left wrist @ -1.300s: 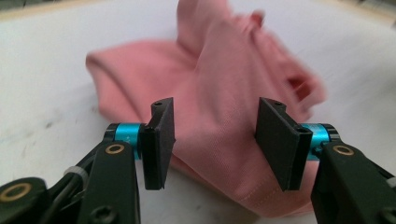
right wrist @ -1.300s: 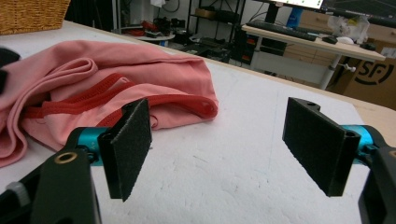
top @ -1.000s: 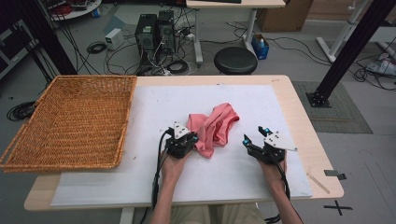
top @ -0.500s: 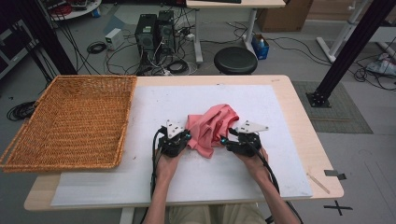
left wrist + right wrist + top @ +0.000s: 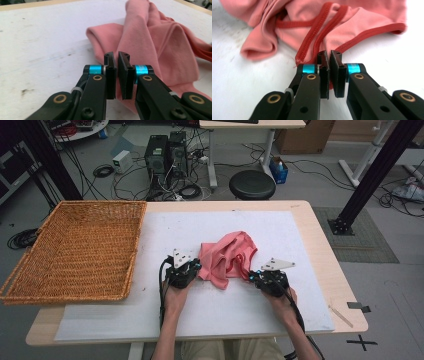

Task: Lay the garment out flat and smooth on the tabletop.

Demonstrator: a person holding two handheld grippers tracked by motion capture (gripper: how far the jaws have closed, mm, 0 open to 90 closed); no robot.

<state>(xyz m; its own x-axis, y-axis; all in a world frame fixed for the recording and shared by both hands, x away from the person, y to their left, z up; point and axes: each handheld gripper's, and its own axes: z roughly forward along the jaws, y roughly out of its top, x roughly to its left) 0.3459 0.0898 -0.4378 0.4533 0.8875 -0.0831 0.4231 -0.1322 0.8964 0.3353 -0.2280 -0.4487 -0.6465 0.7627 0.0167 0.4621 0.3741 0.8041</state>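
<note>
Since a second ago the right gripper (image 5: 254,276) has crossed from the bare white table cover (image 5: 300,240) to the near right edge of the crumpled pink garment (image 5: 227,257), and its jaws have just been closing; in the right gripper view they stand nearly together on the garment's dark red hem (image 5: 319,40), with fabric showing in the narrow slit between the pads. The left gripper (image 5: 194,270) has kept its place at the garment's near left edge, its jaws likewise pinched onto a fold of pink cloth (image 5: 150,42). The garment lies bunched in the middle of the table, well apart from the wicker basket (image 5: 75,250) at the left. Both grips now seem set, so the step in hand looks like securing two edges before spreading or lifting the cloth; the next move probably calls for drawing the hands apart evenly so neither hem slips free. How much fabric each pair of pads actually holds is hard to make out, since the jaws hide the pinched part, and the garment's shape is lost in its folds.
</note>
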